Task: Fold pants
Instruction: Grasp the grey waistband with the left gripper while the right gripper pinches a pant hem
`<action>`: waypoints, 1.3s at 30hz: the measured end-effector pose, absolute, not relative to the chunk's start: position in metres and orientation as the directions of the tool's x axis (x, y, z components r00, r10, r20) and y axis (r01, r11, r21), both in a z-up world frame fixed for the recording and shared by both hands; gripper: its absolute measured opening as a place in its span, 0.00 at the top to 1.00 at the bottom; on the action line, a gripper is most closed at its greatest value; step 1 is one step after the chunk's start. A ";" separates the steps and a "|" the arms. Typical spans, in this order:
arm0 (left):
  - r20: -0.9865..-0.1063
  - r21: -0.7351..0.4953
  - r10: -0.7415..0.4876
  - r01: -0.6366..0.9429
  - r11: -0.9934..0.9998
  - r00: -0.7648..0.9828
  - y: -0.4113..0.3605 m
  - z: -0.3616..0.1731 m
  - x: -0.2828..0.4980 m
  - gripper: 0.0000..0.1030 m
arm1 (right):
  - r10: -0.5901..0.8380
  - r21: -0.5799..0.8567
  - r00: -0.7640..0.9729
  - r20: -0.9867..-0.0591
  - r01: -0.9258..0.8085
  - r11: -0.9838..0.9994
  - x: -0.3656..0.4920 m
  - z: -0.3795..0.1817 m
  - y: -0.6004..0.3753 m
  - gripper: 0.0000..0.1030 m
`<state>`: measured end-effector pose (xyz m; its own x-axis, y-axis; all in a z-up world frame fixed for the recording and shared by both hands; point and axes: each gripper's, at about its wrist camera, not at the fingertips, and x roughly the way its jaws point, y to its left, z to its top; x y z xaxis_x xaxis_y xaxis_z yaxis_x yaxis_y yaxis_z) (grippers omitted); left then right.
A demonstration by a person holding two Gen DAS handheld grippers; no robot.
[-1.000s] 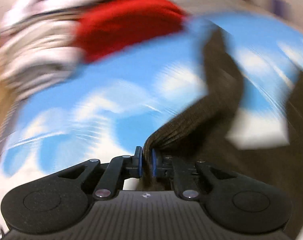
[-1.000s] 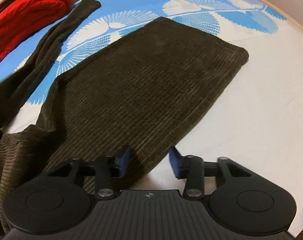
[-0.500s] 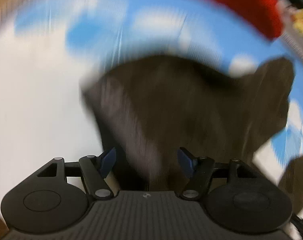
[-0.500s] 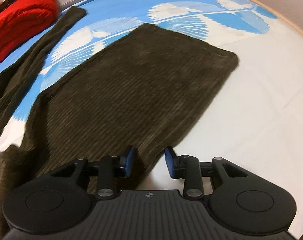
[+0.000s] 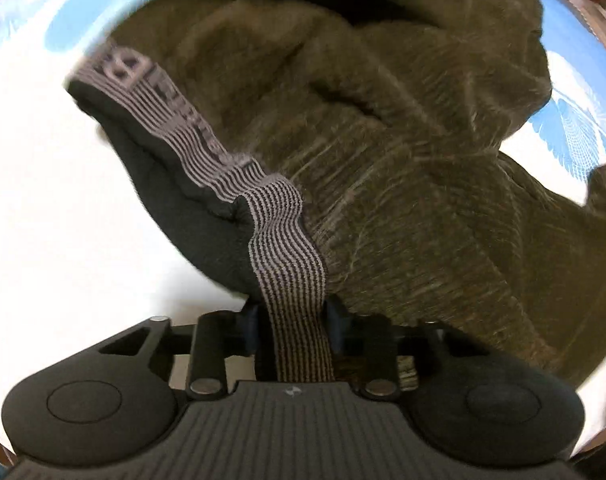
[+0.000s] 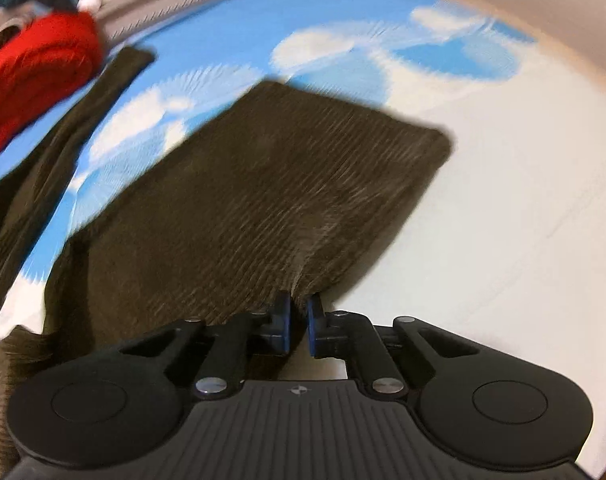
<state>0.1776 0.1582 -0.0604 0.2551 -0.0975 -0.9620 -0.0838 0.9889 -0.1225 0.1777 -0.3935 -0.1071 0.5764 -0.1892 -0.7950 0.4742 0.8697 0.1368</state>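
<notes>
Blue-and-white sheet. Left gripper pinching corduroy pants striped waistband; right gripper pinching leg edge.

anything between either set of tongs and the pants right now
Nothing visible. The left tongs straddle the pants' striped waistband, and the right tongs are shut on the edge of the flat pants leg. The red garment lies off to the side.

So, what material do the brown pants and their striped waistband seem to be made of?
The pants look like soft ribbed corduroy or a similar knit: fine parallel ridges and a matte, slightly fuzzy surface. The waistband seems woven elastic: flat grey and black stripes with lettering. Its dark inner lining looks fleecy, though blur leaves this uncertain.
</notes>
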 end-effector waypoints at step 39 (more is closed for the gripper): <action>-0.964 -0.046 -0.030 -0.058 0.997 0.264 0.214 -0.053 0.131 0.70 | -0.252 0.330 0.559 -0.790 0.734 0.593 0.087 -0.113 -0.547 0.94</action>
